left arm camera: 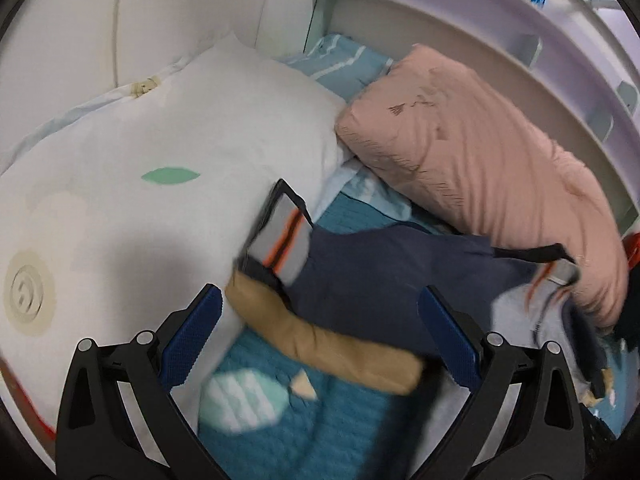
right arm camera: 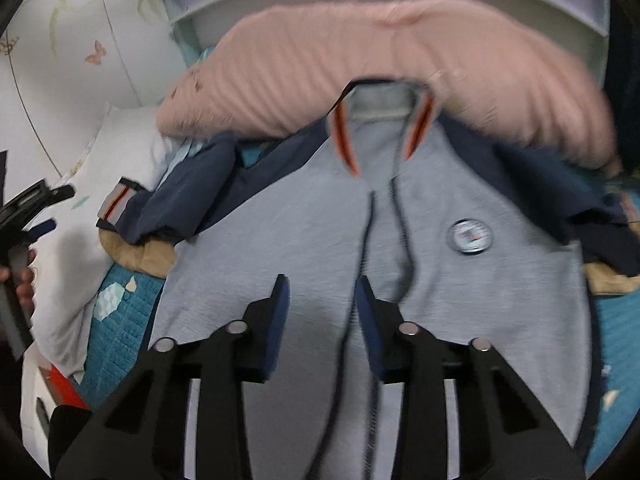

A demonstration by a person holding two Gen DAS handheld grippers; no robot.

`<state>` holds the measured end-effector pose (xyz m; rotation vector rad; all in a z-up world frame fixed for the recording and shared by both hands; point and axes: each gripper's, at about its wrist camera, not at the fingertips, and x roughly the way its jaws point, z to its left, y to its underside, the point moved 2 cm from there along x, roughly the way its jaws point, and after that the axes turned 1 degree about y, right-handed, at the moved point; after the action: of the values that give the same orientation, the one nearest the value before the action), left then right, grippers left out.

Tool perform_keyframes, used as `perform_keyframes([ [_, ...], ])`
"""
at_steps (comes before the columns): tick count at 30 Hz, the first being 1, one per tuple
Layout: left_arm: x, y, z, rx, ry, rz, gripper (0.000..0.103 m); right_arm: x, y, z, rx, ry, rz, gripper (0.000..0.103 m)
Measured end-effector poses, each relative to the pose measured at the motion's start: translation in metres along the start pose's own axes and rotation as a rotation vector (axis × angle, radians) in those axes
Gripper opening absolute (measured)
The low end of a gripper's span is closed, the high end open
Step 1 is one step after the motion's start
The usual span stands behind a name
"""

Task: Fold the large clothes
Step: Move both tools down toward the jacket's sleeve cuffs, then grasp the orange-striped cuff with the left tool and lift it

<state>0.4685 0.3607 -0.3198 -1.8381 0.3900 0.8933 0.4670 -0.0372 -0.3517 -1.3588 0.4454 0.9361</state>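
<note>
right gripper (right arm camera: 320,292) hangs over the jacket (right arm camera: 280,248) with its jaws narrowed and nothing between them; the grey cloth lies beyond the pads, not pinched. left gripper (left arm camera: 320,316) has its jaws spread wide, also empty.

jacket position: spread front-up on the teal quilt (right arm camera: 116,344), collar (right arm camera: 380,120) against the pink pillow (right arm camera: 360,52), hem toward the right wrist camera. its long axis follows the zip (right arm camera: 370,240), which runs from the collar straight down between the right gripper's fingers. the round badge (right arm camera: 470,235) sits on the chest to the right of the zip.

sleeve position: the navy sleeve (left arm camera: 380,280) extends from the jacket body toward the white pillow (left arm camera: 160,152), ending in a striped cuff (left arm camera: 280,236) that rests on that pillow's edge. a tan lining strip (left arm camera: 320,344) lies under it, nearer the left gripper.

deciding relation: the sleeve lies crosswise to the zip, directly ahead of the left gripper, which is judged nearer to it. the right gripper is centred on the body. a sleeve-in fold would likely fall to the left side. both views are blurred; fine contact cannot be confirmed.
</note>
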Motion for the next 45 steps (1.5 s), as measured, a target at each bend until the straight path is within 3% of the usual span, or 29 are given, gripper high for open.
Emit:
perform_keyframes([
  [5,0.053,-0.016,0.025,-0.067,-0.016,0.086,0.097,0.032,-0.005,0.009,-0.005,-0.033,0.039,0.032],
  [7,0.067,-0.018,0.034,-0.110,0.003,0.130,0.086,0.041,-0.006,0.010,-0.008,-0.036,0.051,0.033],
  [9,0.077,-0.018,0.038,-0.148,0.044,0.175,0.068,0.050,-0.007,0.010,-0.009,-0.045,0.064,0.033],
  [17,0.095,-0.013,0.047,-0.225,0.059,0.237,0.068,0.065,-0.012,0.012,-0.011,-0.052,0.079,0.034],
  [22,0.102,-0.019,0.053,-0.291,0.092,0.220,0.068,0.069,-0.012,0.014,-0.014,-0.048,0.087,0.035],
  [24,0.103,-0.021,0.056,-0.316,0.088,0.215,0.063,0.070,-0.011,0.016,-0.016,-0.050,0.088,0.035],
  [25,0.102,-0.022,0.056,-0.324,0.102,0.208,0.058,0.071,-0.011,0.017,-0.019,-0.048,0.089,0.035],
  [27,0.102,-0.024,0.054,-0.311,0.101,0.197,0.031,0.072,-0.011,0.018,-0.022,-0.051,0.092,0.036],
  [28,0.100,-0.025,0.054,-0.306,0.094,0.190,0.027,0.073,-0.011,0.020,-0.024,-0.052,0.095,0.036],
  [37,0.120,-0.028,0.057,-0.324,0.061,0.191,0.029,0.083,-0.014,0.032,-0.033,-0.072,0.099,0.037],
  [38,0.121,-0.028,0.057,-0.327,0.064,0.183,0.023,0.085,-0.015,0.033,-0.026,-0.085,0.099,0.037],
  [39,0.119,-0.028,0.057,-0.329,0.068,0.167,0.009,0.088,-0.016,0.034,-0.014,-0.100,0.102,0.037],
  [42,0.098,-0.030,0.053,-0.308,0.114,0.089,0.005,0.096,-0.020,0.038,0.007,-0.141,0.108,0.037],
  [45,0.050,-0.035,0.048,-0.284,0.170,-0.027,0.005,0.107,-0.025,0.046,0.021,-0.191,0.109,0.032],
])
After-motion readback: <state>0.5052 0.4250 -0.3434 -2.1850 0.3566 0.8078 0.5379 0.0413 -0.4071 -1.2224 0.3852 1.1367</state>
